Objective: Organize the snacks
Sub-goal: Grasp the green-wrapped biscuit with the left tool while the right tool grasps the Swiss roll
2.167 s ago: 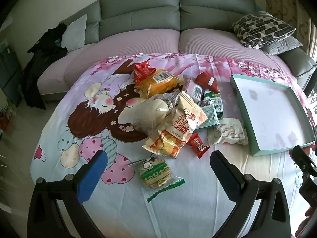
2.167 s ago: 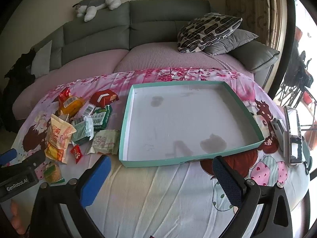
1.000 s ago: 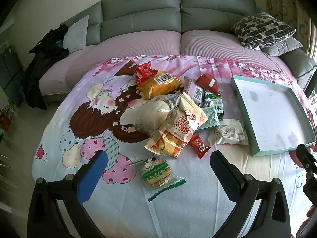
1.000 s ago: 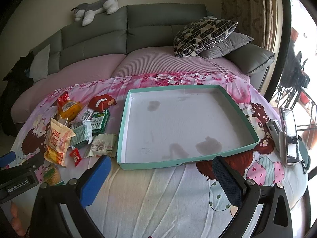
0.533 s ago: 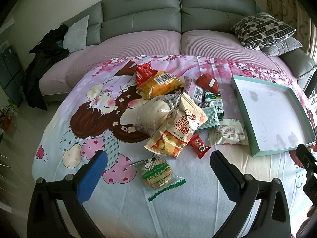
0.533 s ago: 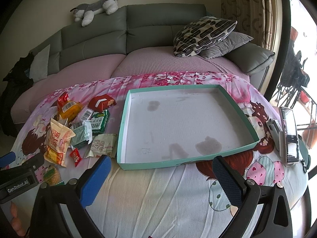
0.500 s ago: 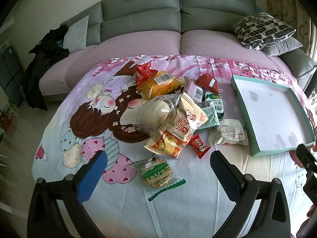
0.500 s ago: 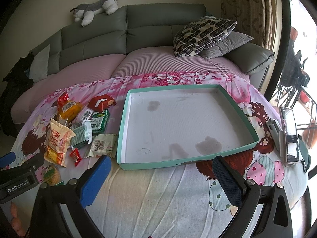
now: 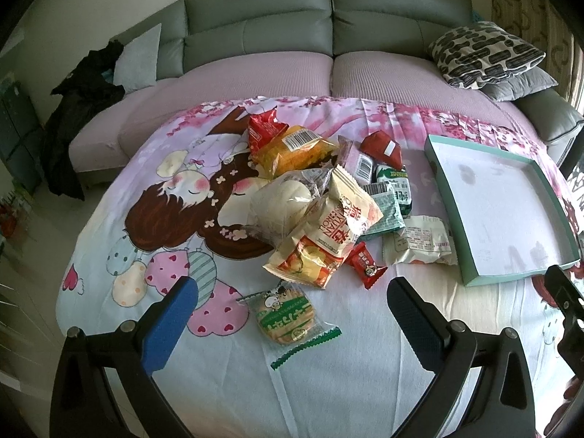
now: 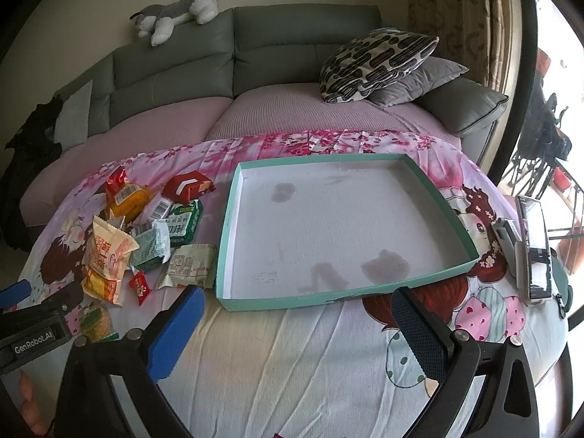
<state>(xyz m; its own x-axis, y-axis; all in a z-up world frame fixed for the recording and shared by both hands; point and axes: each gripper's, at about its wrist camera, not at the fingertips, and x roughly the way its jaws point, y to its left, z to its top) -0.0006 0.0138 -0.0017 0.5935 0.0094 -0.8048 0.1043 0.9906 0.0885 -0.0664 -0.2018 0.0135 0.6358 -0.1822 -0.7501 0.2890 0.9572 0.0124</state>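
Note:
A pile of snack packets (image 9: 321, 197) lies on a cartoon-print sheet; it also shows in the right wrist view (image 10: 146, 230). A green biscuit packet (image 9: 288, 319) lies nearest, between my left gripper's fingers. My left gripper (image 9: 292, 314) is open and empty, just above it. A small red candy packet (image 9: 367, 264) and a white packet (image 9: 419, 244) lie beside the shallow teal tray (image 9: 471, 277), which is empty. My right gripper (image 10: 297, 314) is open and empty, at the front rim of the teal tray (image 10: 292, 301).
A grey sofa (image 10: 277, 47) with patterned cushions (image 10: 376, 62) and a plush dog (image 10: 175, 11) stands behind. A phone and a stapler-like object (image 10: 525, 248) lie right of the tray. Dark clothing (image 9: 80, 116) hangs at the left.
Both views have shifted only slightly; the grippers stay open and no packet has moved.

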